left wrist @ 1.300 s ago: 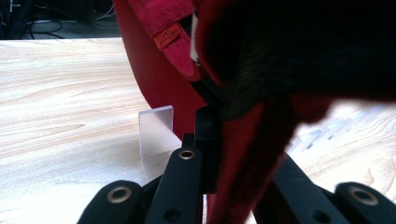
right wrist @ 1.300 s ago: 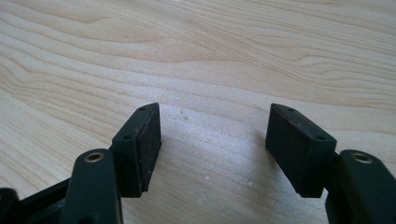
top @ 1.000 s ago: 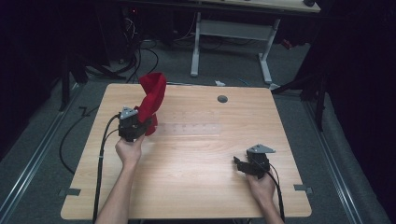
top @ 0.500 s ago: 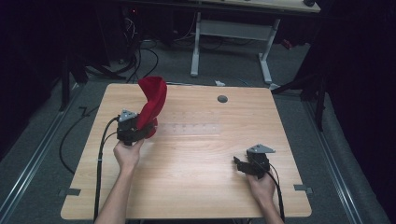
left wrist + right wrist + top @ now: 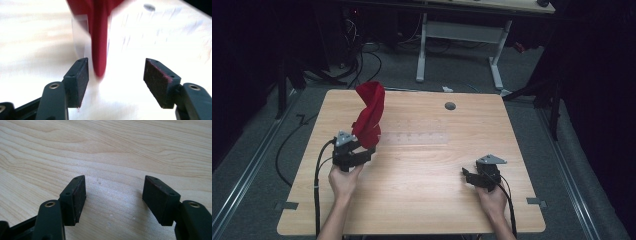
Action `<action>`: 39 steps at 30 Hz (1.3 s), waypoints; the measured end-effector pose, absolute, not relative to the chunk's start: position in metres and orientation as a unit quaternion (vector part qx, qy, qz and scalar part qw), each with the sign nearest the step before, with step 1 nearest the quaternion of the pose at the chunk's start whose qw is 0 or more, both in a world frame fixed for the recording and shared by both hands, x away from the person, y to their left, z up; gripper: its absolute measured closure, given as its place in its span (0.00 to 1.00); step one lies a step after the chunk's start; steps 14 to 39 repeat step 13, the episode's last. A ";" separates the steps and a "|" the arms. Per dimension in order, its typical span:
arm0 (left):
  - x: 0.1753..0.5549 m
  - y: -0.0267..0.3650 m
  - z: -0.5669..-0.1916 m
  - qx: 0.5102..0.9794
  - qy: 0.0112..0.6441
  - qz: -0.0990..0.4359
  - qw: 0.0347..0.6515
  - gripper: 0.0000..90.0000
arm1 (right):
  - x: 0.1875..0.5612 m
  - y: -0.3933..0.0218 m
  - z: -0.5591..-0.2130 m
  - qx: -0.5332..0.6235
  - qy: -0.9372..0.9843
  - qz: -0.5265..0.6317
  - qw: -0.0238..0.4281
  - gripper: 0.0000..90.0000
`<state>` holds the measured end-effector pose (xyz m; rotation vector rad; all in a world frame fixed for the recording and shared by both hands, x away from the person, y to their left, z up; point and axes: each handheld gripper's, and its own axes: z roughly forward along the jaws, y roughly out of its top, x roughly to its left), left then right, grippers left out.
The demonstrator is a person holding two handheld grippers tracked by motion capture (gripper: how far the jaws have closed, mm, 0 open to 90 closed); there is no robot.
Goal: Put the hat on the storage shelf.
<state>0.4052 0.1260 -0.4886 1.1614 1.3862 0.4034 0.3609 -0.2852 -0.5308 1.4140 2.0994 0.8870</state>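
beside red cloth [image 5: 369,115], left claw [image 5: 115,75] agape

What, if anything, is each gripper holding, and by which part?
Nothing is held. The left gripper has its jaws open, with the red cloth just ahead, ungripped. The right gripper is open over the bare table.

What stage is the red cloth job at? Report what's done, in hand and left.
Done: nothing looks finished. The red cloth stands tall and twisted over the left part of the table, not laid out.
In hand: the left gripper is open with the cloth just ahead of its jaws, unclamped. The right gripper is open over bare wood.
Left: probably everything, starting with gripping the cloth.
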 end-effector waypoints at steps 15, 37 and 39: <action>0.372 0.121 -0.547 0.562 0.595 0.214 0.533 0.32 | 0.361 -0.285 -0.531 0.514 0.762 0.322 0.228 0.40; 0.372 0.121 -0.547 0.562 0.595 0.214 0.533 0.32 | 0.361 -0.285 -0.531 0.514 0.762 0.322 0.228 0.40; 0.372 0.121 -0.547 0.562 0.595 0.214 0.533 0.32 | 0.361 -0.285 -0.531 0.514 0.762 0.322 0.228 0.40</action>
